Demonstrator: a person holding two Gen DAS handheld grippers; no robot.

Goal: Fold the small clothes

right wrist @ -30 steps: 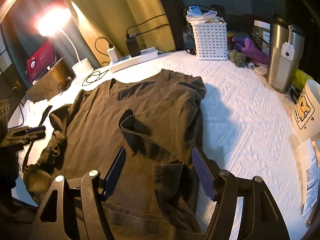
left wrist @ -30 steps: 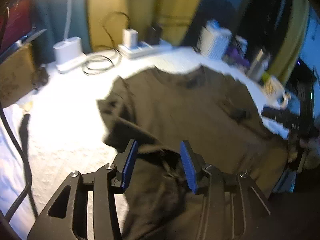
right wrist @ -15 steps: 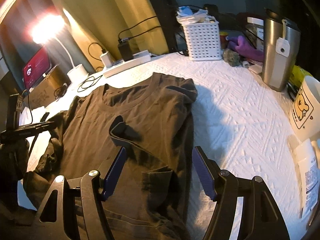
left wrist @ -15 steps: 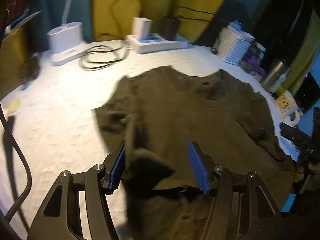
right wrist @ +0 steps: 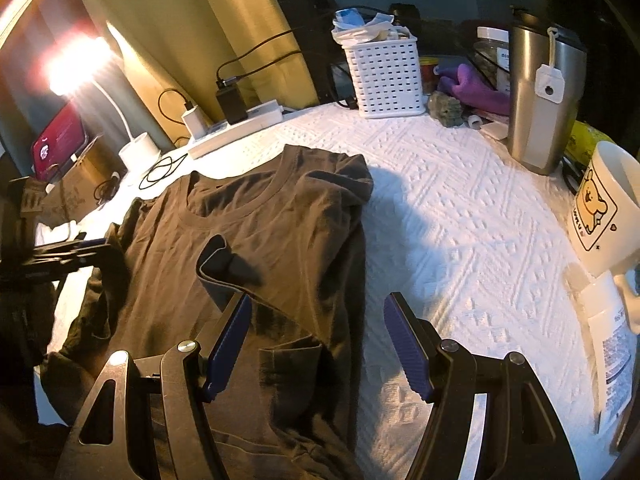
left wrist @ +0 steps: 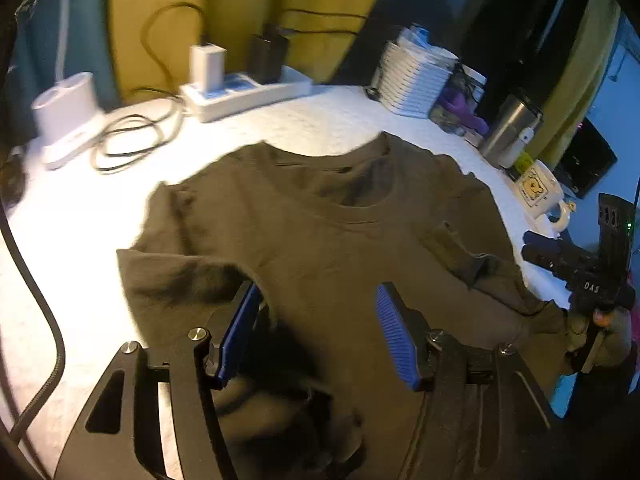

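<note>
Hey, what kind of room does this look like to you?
Probably a bedroom or home desk corner, not a lab: a lit desk lamp, a power strip with chargers plugged in, and a cartoon mug surround a brown T-shirt on a white textured cover.

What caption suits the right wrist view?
Open right tool poised over a dark brown cotton T-shirt spread on a white textured tablecloth, one sleeve already folded inward.

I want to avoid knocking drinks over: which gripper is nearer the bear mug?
Right. The right gripper hangs over the shirt's edge on the bear mug's side; the left gripper is over the shirt's opposite side.
</note>
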